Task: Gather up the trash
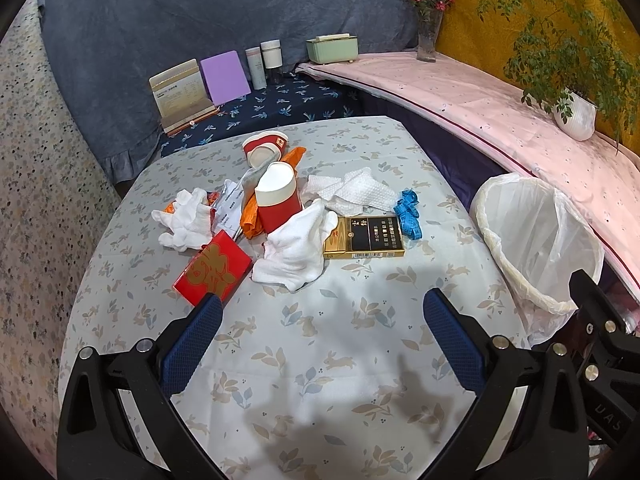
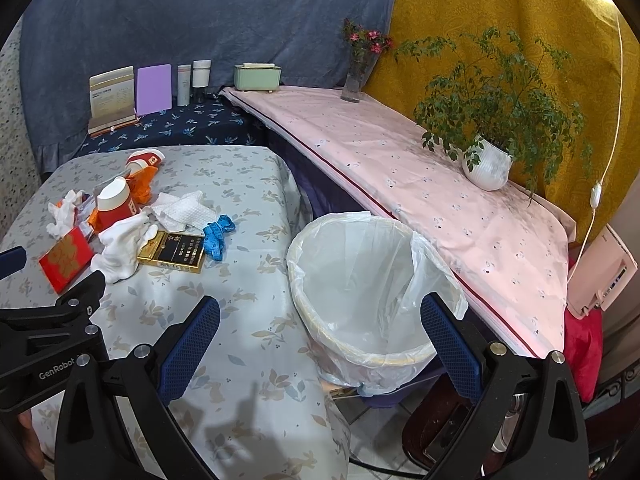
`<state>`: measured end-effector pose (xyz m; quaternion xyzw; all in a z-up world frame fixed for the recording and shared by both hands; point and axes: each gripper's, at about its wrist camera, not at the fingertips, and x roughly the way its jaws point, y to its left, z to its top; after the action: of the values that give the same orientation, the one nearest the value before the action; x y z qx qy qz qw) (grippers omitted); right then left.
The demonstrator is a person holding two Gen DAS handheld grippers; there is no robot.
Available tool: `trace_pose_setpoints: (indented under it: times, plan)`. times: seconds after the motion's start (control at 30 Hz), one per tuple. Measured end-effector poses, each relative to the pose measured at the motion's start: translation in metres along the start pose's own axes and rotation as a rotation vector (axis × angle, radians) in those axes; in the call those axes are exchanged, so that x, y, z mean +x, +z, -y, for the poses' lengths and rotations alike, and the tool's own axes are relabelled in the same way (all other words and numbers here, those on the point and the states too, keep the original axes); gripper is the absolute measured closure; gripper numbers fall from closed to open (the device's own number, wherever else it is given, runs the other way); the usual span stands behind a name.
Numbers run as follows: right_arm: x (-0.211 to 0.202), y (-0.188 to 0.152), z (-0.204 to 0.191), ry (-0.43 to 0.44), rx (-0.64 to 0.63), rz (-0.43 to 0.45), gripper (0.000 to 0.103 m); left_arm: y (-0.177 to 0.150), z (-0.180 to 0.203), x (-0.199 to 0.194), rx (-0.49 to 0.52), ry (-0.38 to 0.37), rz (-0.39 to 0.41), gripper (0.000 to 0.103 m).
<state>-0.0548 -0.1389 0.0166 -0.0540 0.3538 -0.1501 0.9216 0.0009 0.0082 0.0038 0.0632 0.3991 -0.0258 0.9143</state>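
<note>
Left gripper (image 1: 323, 307): we find the jaws spread wide, holding nothing, above bare tablecloth (image 1: 320, 360) just short of the trash pile.
Right gripper (image 2: 320, 316): jaws likewise spread wide and empty, over the gap between table edge and bin (image 2: 360, 280).
Bin: one, lined with a white bag, beside the table's right edge; no trash visible inside.
Trash on table, counted: two red paper cups (image 1: 278, 200), two white gloves (image 1: 296, 246), one red box (image 1: 214, 270), one gold-and-black cigarette pack (image 1: 366, 236), one white wipe (image 1: 352, 192), one blue tape (image 1: 409, 216), orange wrappers (image 1: 250, 216).
Right view only: we see a pink device with a cord (image 2: 604, 276) and the floor beneath the bin.
Both views: each shows the other gripper's black frame at its edge.
</note>
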Motion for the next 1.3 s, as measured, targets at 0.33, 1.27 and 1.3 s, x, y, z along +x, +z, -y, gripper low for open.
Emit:
trace_pose_setpoints:
  times: [0.33,1.27,1.3]
  plan:
    - [0.0005,-0.0002,0.0001,0.000,0.000,0.001,0.007,-0.0013,0.0004,-0.0009,0.000,0.000,0.005,0.007]
    - [-0.0020,0.0004,-0.0029,-0.002,-0.009,0.003,0.007,-0.0024,-0.0010,-0.0026,-0.004,-0.002,0.007,0.007]
    - [-0.0021,0.0004,-0.0029,-0.002,-0.010,0.004,0.007,-0.0024,-0.0010,-0.0026,-0.003,-0.002,0.007,0.007]
